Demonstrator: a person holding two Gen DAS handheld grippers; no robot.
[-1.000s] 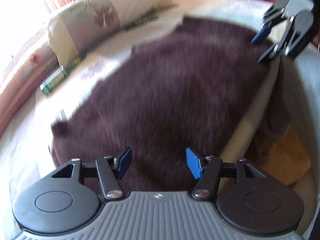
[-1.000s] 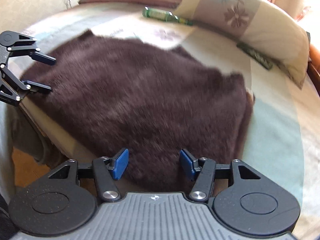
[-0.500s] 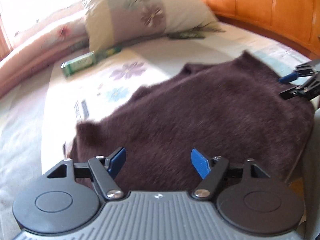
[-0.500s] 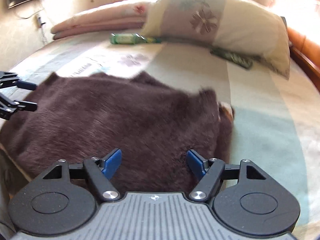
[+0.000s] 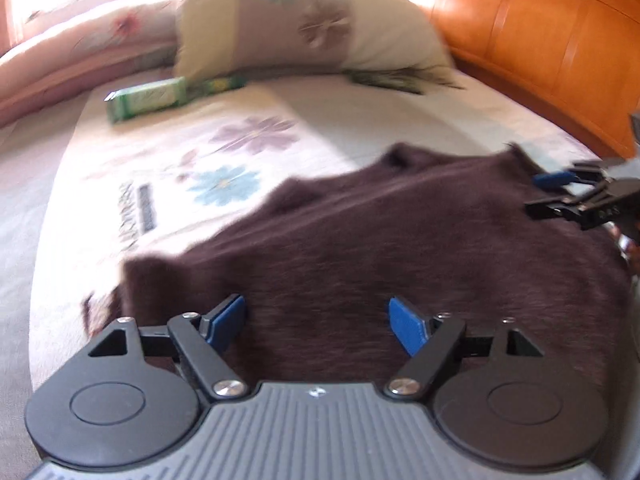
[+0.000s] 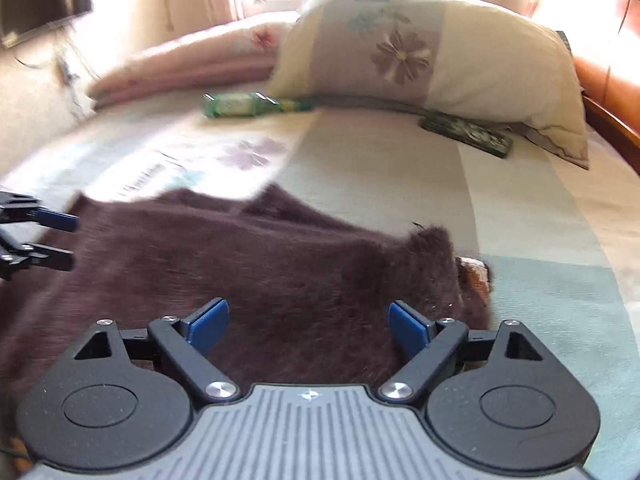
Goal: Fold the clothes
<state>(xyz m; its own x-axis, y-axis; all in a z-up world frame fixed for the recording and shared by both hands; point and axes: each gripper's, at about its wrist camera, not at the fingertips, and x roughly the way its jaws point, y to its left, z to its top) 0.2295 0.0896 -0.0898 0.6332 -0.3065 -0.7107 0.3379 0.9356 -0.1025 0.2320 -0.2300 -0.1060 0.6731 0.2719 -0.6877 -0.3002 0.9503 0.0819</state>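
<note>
**Dark fuzzy garment spread on the bed between two open hand-held grippers**

The bed (image 5: pixel 360 120), covered by a pale floral sheet, fills both views. Only the left wrist view shows the orange wooden headboard (image 5: pixel 540 32) broadly; only the right wrist view shows a dark screen (image 6: pixel 44 0) on the wall and a dark patterned case (image 6: pixel 466 134) beside the pillow (image 6: pixel 432 52). A folded pink blanket (image 6: pixel 192 64) lies at the far side, and a green box (image 6: pixel 234 105) rests near the pillow.

The dark brown fuzzy garment (image 5: pixel 380 248) lies flat on the near part of the bed, its long axis running side to side between the two grippers. In the right wrist view its right edge (image 6: pixel 436 264) stands slightly raised, a lighter brown patch showing just beyond.

The left hand-held gripper (image 5: pixel 318 322) hovers over the garment's near edge, jaws wide apart and gripping nothing. The right hand-held gripper (image 6: pixel 308 322) is likewise spread wide and empty above the fabric.
</note>
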